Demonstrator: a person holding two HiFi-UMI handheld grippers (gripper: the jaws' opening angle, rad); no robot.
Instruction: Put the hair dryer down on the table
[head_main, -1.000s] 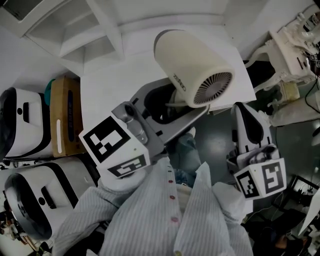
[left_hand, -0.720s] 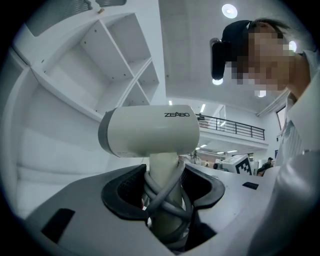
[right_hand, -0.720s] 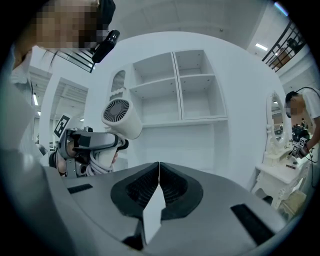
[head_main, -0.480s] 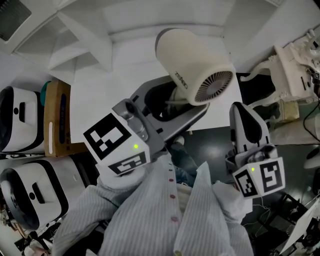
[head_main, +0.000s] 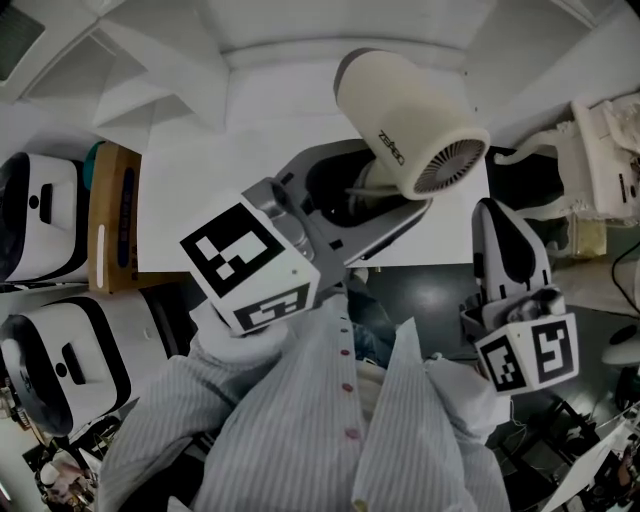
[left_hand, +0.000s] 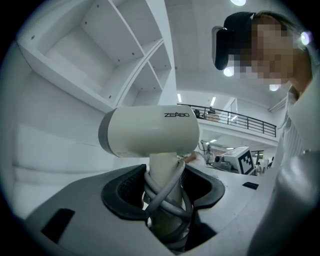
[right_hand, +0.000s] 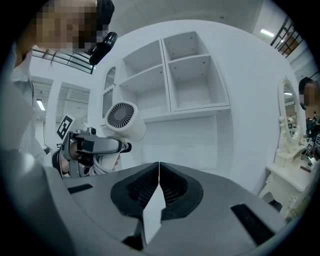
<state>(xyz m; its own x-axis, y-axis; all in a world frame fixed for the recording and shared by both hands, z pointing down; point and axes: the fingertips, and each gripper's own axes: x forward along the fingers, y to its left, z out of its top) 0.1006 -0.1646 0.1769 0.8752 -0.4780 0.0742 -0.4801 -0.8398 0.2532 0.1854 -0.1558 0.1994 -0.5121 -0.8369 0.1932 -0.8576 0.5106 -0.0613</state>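
A cream hair dryer (head_main: 410, 120) is held in the air above the white table (head_main: 230, 190), its grille facing down and right. My left gripper (head_main: 368, 197) is shut on the dryer's handle, which has the grey cord wound round it. In the left gripper view the dryer's barrel (left_hand: 150, 132) stands above the jaws, and the black pads clasp the cord-wrapped handle (left_hand: 165, 192). My right gripper (head_main: 495, 225) hovers to the right, off the table's edge, shut with nothing in it. Seen in the right gripper view, its jaws (right_hand: 159, 185) meet, and the dryer (right_hand: 125, 120) shows at the far left.
Two white helmet-like devices (head_main: 40, 240) (head_main: 60, 370) and a wooden box (head_main: 115, 220) sit at the left. White shelving (head_main: 150, 60) stands behind the table. A white dressing table (head_main: 605, 160) stands at the right. Dark floor (head_main: 430, 290) lies below the table's near edge.
My left gripper has carried the hair dryer a little to the right and farther out over the table. The right gripper has stayed shut in about the same place.
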